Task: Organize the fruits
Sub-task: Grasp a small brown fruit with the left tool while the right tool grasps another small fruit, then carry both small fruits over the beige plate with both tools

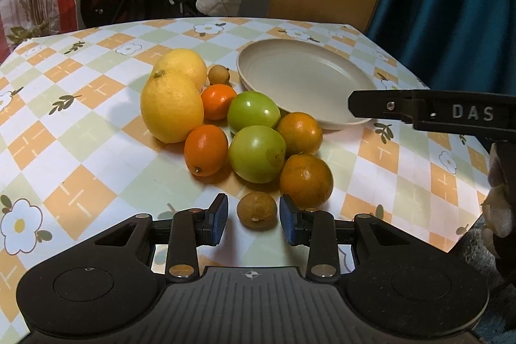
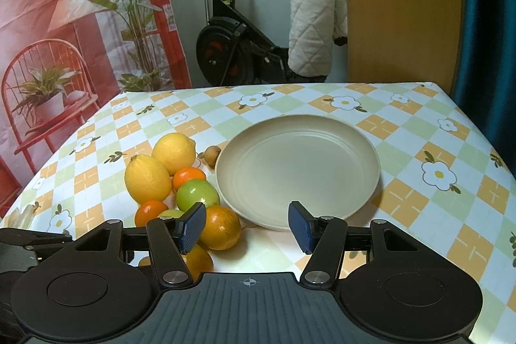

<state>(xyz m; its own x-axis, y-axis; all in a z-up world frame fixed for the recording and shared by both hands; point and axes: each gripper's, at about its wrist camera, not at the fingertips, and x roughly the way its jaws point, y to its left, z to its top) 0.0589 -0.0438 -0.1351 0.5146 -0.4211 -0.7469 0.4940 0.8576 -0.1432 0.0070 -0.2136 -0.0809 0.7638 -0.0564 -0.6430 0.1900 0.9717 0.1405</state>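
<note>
A pile of fruit lies on the checked tablecloth: two yellow lemons (image 1: 172,105), two green fruits (image 1: 256,157), several oranges (image 1: 305,179) and two small brown fruits. An empty beige plate (image 1: 306,79) stands just right of the pile; it also shows in the right wrist view (image 2: 296,170). My left gripper (image 1: 254,220) is open, with the nearer small brown fruit (image 1: 257,210) between its blue pads, untouched. My right gripper (image 2: 247,228) is open and empty, above the plate's near rim, next to an orange (image 2: 221,226). Its side shows in the left wrist view (image 1: 435,113).
The table (image 2: 419,131) ends close behind the plate and at the right. Beyond it stand an exercise bike (image 2: 232,54), a white quilted cloth (image 2: 316,21), a wooden panel (image 2: 400,5) and a blue curtain (image 1: 451,5).
</note>
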